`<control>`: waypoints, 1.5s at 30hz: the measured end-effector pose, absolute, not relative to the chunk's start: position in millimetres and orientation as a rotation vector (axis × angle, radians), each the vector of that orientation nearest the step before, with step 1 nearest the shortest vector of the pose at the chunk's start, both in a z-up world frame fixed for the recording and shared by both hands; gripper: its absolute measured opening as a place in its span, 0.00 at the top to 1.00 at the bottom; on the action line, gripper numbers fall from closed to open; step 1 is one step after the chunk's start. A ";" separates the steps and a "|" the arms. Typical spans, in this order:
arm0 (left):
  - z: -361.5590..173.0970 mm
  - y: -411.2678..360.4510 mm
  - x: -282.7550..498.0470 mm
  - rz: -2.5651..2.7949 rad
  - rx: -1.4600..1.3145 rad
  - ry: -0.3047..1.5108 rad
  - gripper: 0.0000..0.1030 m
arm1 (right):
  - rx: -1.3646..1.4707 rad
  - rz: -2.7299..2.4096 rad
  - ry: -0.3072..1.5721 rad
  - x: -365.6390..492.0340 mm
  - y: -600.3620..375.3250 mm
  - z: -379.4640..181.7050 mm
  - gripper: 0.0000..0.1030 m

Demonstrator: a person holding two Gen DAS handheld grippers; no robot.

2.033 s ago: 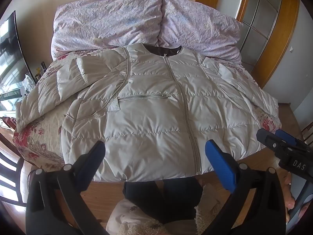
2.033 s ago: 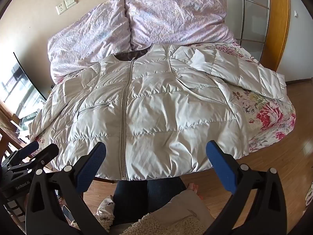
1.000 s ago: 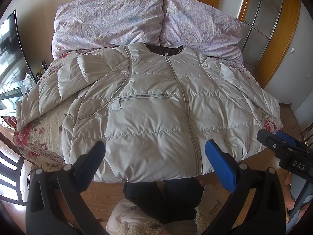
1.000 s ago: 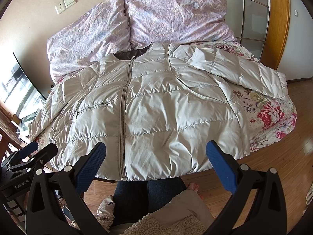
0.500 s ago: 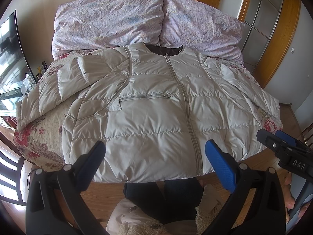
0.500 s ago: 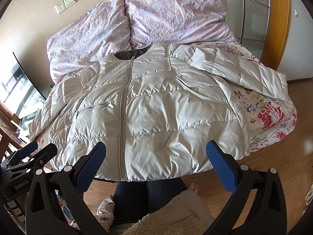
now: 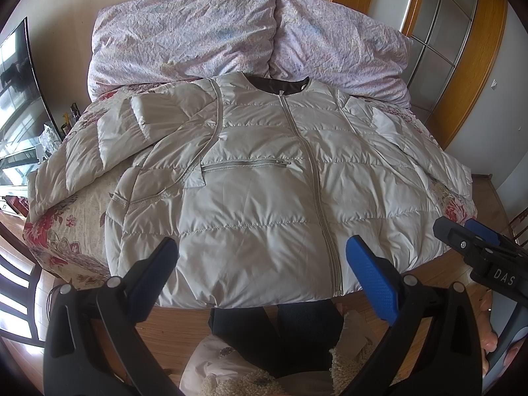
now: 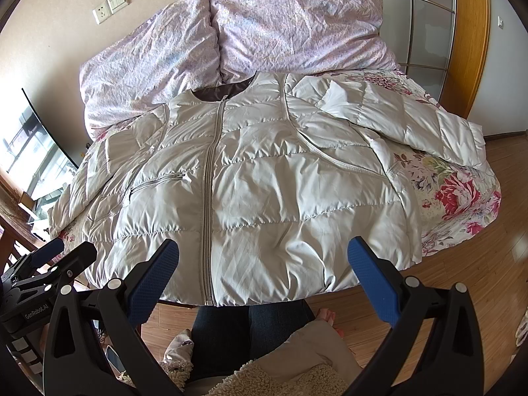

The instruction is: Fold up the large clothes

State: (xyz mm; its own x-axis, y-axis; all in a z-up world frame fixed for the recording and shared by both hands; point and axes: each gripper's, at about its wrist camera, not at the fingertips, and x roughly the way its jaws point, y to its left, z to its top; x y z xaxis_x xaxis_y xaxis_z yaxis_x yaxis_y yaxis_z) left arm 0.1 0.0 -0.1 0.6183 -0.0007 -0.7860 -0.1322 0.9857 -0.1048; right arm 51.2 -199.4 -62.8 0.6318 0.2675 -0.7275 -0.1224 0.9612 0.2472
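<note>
One pale grey quilted puffer jacket (image 7: 257, 178) lay flat, front up, on the floral-covered bed (image 8: 462, 204), collar far toward two lilac crumpled pillows (image 8: 297, 26), hem near. I held the left gripper (image 7: 260, 264) and right gripper (image 8: 262, 260) wide open, both empty, above the hem.

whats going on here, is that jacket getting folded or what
Not yet. A white puffer jacket lies zipped and face up on the flowered bed, both sleeves spread out to the sides. A person holds the left gripper and right gripper open above its hem, touching nothing.
</note>
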 end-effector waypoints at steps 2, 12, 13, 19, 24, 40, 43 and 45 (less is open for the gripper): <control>-0.2 0.1 0.0 0.076 -0.158 0.903 0.02 | 0.182 0.225 0.859 51.1 -199.6 -62.7 0.01; -0.2 0.1 0.1 0.077 -0.158 0.903 0.02 | 0.183 0.224 0.862 52.0 -201.2 -63.2 0.01; -0.4 0.3 0.4 0.077 -0.158 0.904 0.02 | 0.185 0.222 0.863 52.7 -201.9 -65.9 0.01; -7.3 4.1 15.7 0.084 -0.153 0.920 0.02 | 0.214 0.185 0.861 73.7 -210.0 -74.9 0.01; -15.3 7.8 33.5 0.102 -0.142 0.928 0.02 | 0.254 0.130 0.789 92.6 -228.5 -87.1 0.01; -65.5 34.9 114.7 0.063 -0.194 1.039 0.02 | 0.823 -0.286 0.732 182.0 -455.5 -169.0 0.18; -69.1 36.2 125.9 0.081 -0.168 1.017 0.02 | 0.939 -0.325 0.716 189.3 -491.3 -184.9 0.28; -71.2 38.0 133.9 0.111 -0.137 0.999 0.02 | 1.012 -0.334 0.697 190.5 -511.6 -193.5 0.33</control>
State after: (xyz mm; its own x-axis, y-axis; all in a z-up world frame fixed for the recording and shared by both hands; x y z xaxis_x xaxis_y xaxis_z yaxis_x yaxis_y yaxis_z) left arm 133.9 38.0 -71.2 0.5367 0.0300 -0.8433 -0.1557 0.9857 -0.0641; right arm 190.5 -511.5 -193.5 0.7396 0.0563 -0.6707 0.5583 0.5051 0.6581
